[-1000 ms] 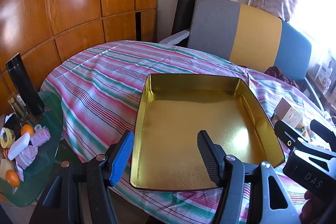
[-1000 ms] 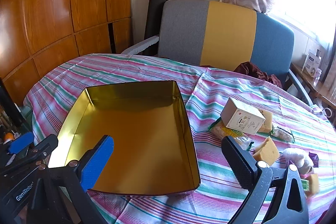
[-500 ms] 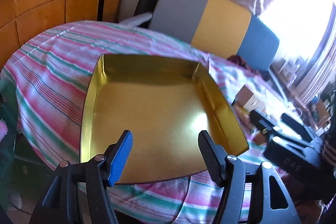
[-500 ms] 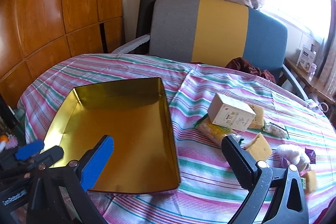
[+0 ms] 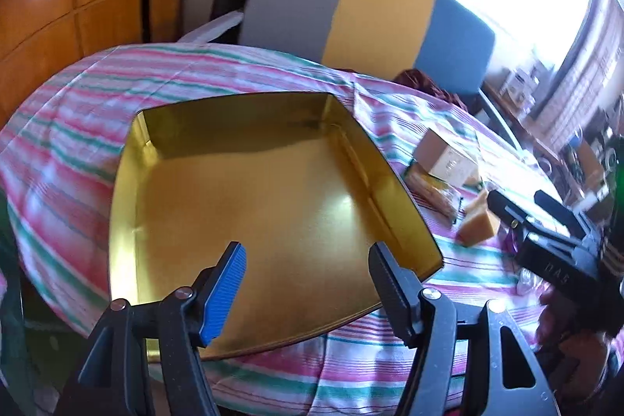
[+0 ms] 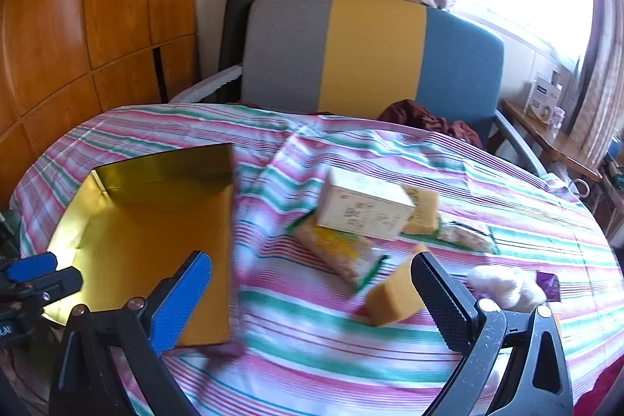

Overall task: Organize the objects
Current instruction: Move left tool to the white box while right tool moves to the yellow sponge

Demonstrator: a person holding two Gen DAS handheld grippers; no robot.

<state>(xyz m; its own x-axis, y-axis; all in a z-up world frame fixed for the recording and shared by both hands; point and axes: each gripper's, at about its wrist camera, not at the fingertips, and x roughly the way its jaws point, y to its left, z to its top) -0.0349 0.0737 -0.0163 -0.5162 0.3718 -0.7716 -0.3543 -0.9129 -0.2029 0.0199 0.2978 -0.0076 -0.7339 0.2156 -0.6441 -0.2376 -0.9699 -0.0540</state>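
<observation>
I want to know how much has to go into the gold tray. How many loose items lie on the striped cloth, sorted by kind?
Cardboard box: 1
Yellow sponge blocks: 2
Clear snack packets: 2
White fluffy thing: 1
Purple wrapper: 1
Total: 7, all outside the gold tray, which holds nothing.

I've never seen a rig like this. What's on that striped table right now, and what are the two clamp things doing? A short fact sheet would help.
Surface: striped tablecloth
Container: gold tray, nothing in it
Loose items, right of the tray: white box, resting on a snack packet; yellow sponge block; white fluffy item
Left gripper: open, holding nothing, over the tray's near edge
Right gripper: open, holding nothing, facing the loose items
Packed so far: nothing
</observation>
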